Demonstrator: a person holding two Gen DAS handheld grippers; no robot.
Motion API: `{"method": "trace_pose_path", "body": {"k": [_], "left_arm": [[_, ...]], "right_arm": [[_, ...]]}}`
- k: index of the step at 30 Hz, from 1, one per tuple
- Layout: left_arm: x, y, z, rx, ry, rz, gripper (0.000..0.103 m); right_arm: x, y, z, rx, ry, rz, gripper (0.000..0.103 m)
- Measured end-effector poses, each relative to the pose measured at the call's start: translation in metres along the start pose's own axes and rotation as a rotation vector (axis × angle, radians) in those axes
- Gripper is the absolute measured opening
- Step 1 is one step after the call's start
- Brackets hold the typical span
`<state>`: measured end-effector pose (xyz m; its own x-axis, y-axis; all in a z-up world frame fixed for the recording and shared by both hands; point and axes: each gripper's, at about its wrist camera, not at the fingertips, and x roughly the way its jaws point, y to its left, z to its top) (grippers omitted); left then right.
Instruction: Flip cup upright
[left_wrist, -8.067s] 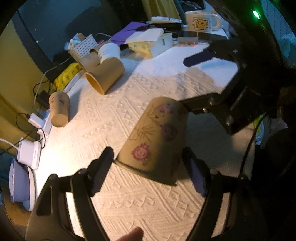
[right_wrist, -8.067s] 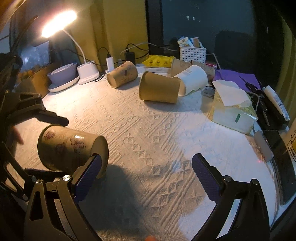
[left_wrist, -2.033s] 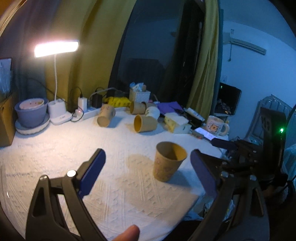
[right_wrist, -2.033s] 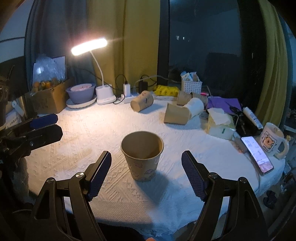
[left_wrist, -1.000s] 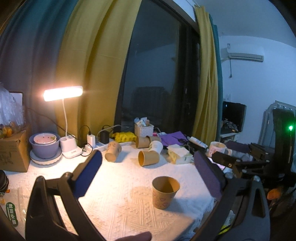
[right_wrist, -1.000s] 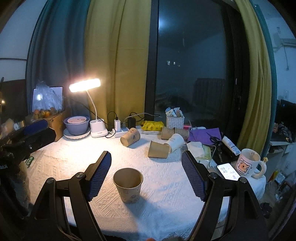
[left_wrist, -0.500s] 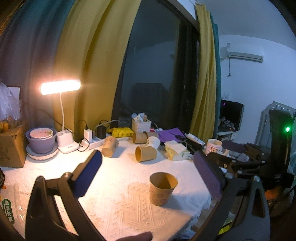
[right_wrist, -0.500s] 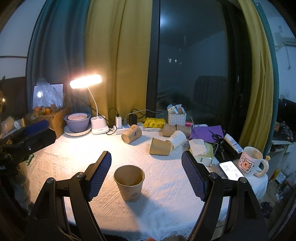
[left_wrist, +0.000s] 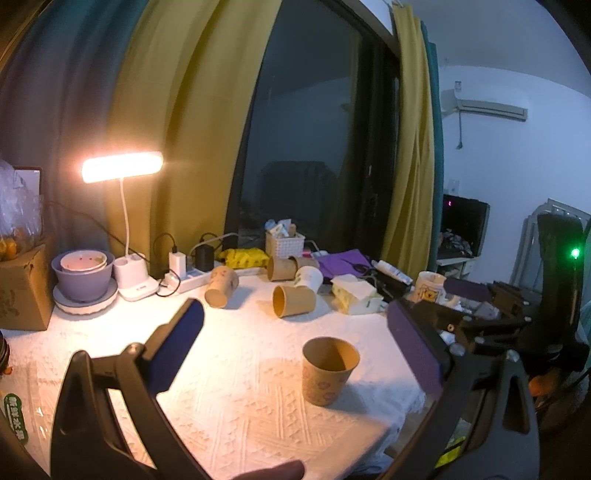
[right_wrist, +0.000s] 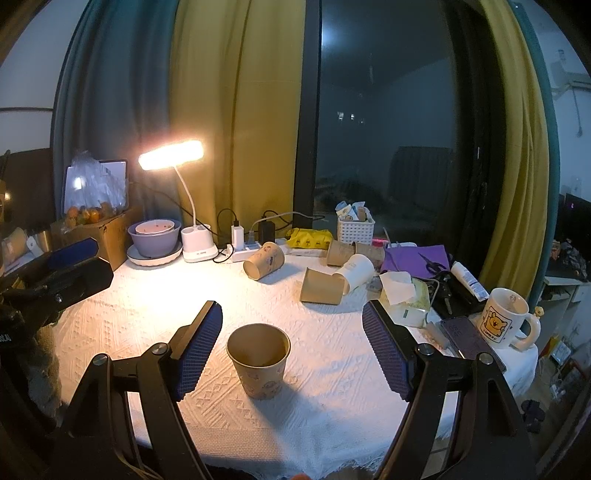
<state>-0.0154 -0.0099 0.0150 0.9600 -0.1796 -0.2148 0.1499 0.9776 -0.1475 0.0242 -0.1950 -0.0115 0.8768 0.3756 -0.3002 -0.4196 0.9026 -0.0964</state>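
Upright, tapered paper cup (right_wrist: 258, 360) on embossed cloth (right_wrist: 332, 369)

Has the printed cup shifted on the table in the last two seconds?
No. The printed cup stands upright on the same patch of the tablecloth, as far in front of the lying cups. Only the cameras pulled back.

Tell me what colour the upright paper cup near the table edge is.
Tan-brown paper cup with small purplish cartoon prints on its side; clearest in the right wrist view.
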Motion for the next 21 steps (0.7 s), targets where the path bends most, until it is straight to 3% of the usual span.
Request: {"method": "trace_pose_path", "body": {"k": [21], "left_arm": [[0.0019,0.0038,-0.0034,0.001,0.011,0.017,0.1]], "right_arm": [[0.0024,0.0036,-0.005,-0.005,0.007,0.003,0.081]]}}
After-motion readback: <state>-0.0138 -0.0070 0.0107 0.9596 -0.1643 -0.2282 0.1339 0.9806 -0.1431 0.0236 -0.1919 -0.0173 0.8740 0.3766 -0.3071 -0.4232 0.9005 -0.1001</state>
